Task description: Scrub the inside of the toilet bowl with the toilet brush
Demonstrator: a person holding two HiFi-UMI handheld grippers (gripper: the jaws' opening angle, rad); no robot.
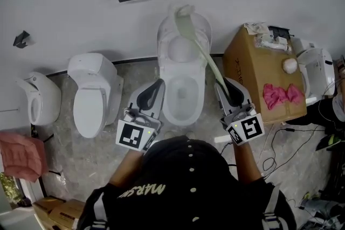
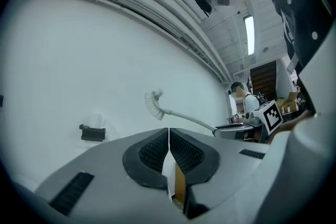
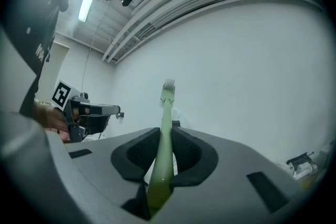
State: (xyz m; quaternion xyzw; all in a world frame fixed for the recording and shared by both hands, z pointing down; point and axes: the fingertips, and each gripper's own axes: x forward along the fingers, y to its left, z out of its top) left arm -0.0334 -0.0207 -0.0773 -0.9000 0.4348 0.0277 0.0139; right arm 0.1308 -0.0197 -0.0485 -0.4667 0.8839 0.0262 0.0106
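Seen from above, a person in a black top stands at the near edge of a white toilet (image 1: 183, 89) with its lid raised against the far wall; the right gripper (image 1: 232, 91) is just right of the bowl, its claw closed narrowly on the pale green handle of the toilet brush (image 1: 207, 59); the handle slants up and to the far left, so the bristle head shows over the top of the raised lid, lifted clear of the bowl; in the right gripper view the handle runs between both pads of the right gripper (image 3: 167, 134) and the toilet brush (image 3: 167, 110) rises against the white wall; the left gripper (image 1: 152, 93) is just left of the bowl; in the left gripper view the left gripper (image 2: 169, 131) has its pads pressed together with nothing between them, and the toilet brush (image 2: 178, 113) shows beyond; a second toilet (image 1: 94, 94) stands to the left; a cardboard box (image 1: 253, 70) with a pink cloth (image 1: 283, 95) stands to the right.
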